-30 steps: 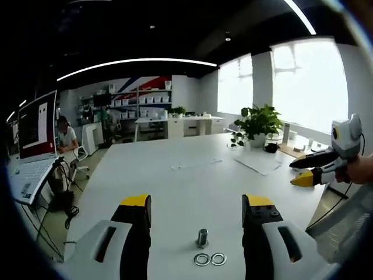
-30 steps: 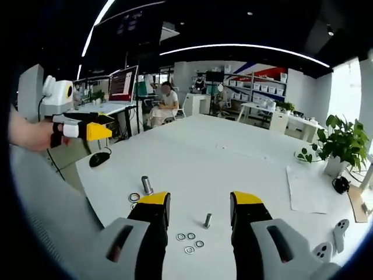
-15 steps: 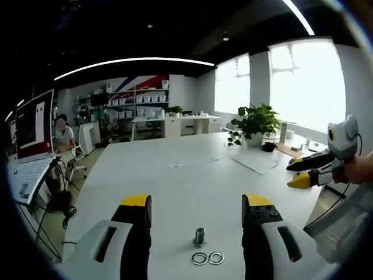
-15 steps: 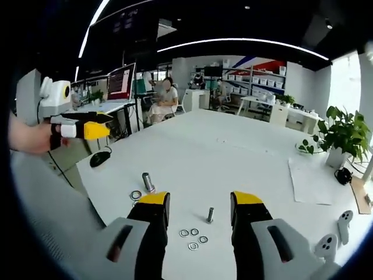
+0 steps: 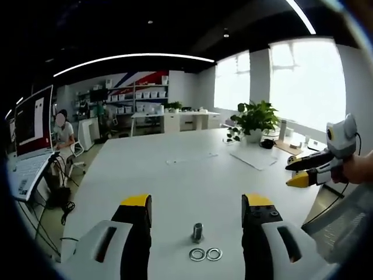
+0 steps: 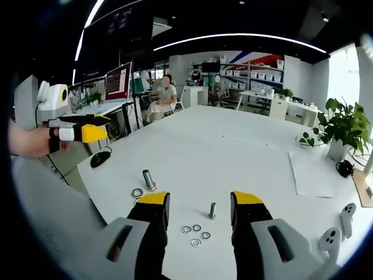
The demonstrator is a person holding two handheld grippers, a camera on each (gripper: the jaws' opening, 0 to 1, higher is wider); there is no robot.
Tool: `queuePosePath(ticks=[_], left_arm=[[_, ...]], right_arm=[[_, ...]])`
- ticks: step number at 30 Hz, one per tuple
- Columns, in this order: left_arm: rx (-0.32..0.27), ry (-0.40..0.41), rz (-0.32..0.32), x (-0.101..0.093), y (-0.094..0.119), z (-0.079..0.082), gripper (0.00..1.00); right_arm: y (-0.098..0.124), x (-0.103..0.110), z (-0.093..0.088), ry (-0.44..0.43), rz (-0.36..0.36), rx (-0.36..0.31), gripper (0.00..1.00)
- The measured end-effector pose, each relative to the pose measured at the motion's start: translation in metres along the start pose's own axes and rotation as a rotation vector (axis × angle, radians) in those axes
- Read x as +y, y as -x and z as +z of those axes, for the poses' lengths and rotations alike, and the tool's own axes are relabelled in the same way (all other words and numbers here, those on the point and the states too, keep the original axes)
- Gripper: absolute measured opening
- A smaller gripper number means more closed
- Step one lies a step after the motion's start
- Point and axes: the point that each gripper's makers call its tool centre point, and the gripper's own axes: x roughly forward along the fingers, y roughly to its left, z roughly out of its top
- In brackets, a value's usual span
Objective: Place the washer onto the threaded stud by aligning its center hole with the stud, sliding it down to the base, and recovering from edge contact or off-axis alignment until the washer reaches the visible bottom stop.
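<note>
Both grippers held above the white table (image 6: 245,151), jaws apart and empty.

The left gripper (image 5: 196,209) was aimed at a threaded stud (image 5: 197,231) beside two washers (image 5: 205,254); the right gripper (image 6: 200,204) at another stud (image 6: 213,210) near loose washers (image 6: 196,232).

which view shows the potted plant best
The left gripper view: the plant stands whole and clear by the window, pot and leaves both visible. In the right gripper view the plant sits at the right edge, more distorted.
</note>
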Motion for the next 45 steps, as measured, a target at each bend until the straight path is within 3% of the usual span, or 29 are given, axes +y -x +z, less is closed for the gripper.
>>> queuePosePath(ticks=[7,11,17,34,45], left_arm=[[0.071,0.037,0.0,0.002,-0.004,-0.017,0.6],[0.1,0.065,0.006,0.005,-0.004,-0.025,0.6],[0.201,0.056,-0.002,0.001,-0.004,-0.047,0.58],[0.267,0.085,-0.015,-0.005,0.001,-0.065,0.6],[0.277,0.097,-0.013,-0.003,0.003,-0.067,0.58]], right_arm=[[0.001,-0.003,-0.005,-0.018,-0.009,0.02,0.45],[-0.002,-0.001,-0.017,-0.015,-0.005,0.071,0.45],[-0.004,0.004,-0.034,-0.025,0.013,0.142,0.45],[-0.001,0.015,-0.062,-0.056,0.055,0.248,0.45],[0.0,0.012,-0.062,-0.078,0.046,0.247,0.45]])
